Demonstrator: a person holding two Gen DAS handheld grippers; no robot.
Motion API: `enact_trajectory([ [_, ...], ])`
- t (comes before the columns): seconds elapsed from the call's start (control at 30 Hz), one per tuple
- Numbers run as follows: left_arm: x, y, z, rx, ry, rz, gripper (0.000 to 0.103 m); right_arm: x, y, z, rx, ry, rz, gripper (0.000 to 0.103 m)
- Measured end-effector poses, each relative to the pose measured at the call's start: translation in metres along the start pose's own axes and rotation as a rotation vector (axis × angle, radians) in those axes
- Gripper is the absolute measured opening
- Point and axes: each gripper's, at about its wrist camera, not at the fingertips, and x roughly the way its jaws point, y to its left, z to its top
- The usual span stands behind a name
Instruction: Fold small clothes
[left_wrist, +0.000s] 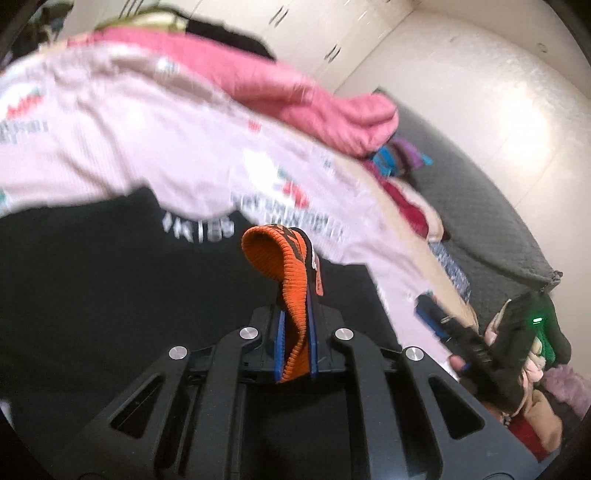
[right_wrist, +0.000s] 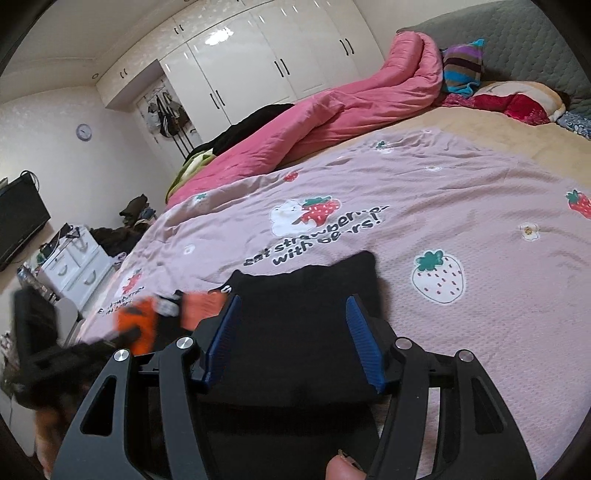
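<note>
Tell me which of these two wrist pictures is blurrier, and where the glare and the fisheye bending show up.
Left wrist view: motion blur smears the pink strawberry sheet and its print, while the orange cuff in the left gripper stays sharp; glare whitens the wall. Right wrist view: mostly crisp, only the left gripper is blurred; the glossy wardrobe doors catch reflections; the ceiling line bows.

Glossy white wardrobe (right_wrist: 258, 70), cream walls (right_wrist: 55, 155)

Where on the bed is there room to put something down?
Free: the strawberry blanket between the black garment and the pink quilt, and right of the garment. Crowded: the pillows by the headboard.
</note>
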Motion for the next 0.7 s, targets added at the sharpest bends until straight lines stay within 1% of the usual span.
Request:
enact_trajectory([
  [0.07,-0.015,-0.001,0.005,0.015,-0.037,0.012,0.003,0.004,0.001,-0.001,-0.013,0.009,-0.01,0.058],
  [0.13,-0.029,0.003,0.007,0.01,-0.064,0.023,0.003,0.008,0.003,-0.003,-0.027,0.021,-0.023,0.058],
  [0.3,-0.044,0.016,0.006,-0.001,-0.09,0.076,0.003,0.017,0.006,-0.005,-0.04,0.048,-0.028,0.058],
  [0.5,-0.051,0.042,-0.002,-0.07,-0.077,0.124,0.003,0.021,0.011,-0.007,-0.08,0.063,-0.044,0.058],
  [0.63,-0.052,0.06,-0.012,-0.106,-0.052,0.151,0.003,0.029,0.015,-0.011,-0.103,0.1,-0.044,0.058],
  [0.7,-0.051,0.07,-0.018,-0.116,-0.026,0.169,0.003,0.034,0.019,-0.015,-0.118,0.115,-0.049,0.058],
])
